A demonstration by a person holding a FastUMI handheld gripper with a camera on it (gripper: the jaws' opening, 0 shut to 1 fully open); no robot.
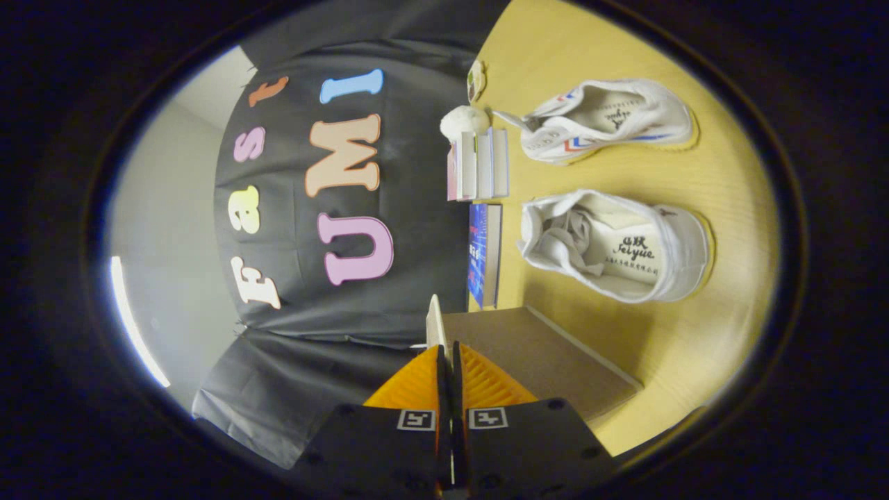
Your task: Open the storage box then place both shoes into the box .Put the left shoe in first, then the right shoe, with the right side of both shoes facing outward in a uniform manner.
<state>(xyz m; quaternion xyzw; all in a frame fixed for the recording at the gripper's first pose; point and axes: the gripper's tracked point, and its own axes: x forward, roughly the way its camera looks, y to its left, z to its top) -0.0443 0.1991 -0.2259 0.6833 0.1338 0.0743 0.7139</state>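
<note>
Right now your gripper point(448, 357) has its two fingers drawn almost together, pinched on the thin pale edge of the brown cardboard storage box's lid point(436, 323), which stands up just ahead of the fingertips. The brown cardboard storage box point(549, 361) itself lies flat on the yellow wooden table point(694, 333), just beside the fingers and touching nothing else that you can see.

Beyond the box, two white canvas shoes sit on the table, well apart from the fingers. The nearer white canvas shoe point(615, 246) shows its open mouth, loose laces and printed insole. The farther white canvas shoe with red and blue stripes point(608, 121) lies on its side, just beside the first but not touching it.

Between the shoes and the booth wall stand a blue-covered book point(484, 253) and a row of pale books point(479, 165), with a white fluffy ball point(464, 121) resting against the row.
</note>
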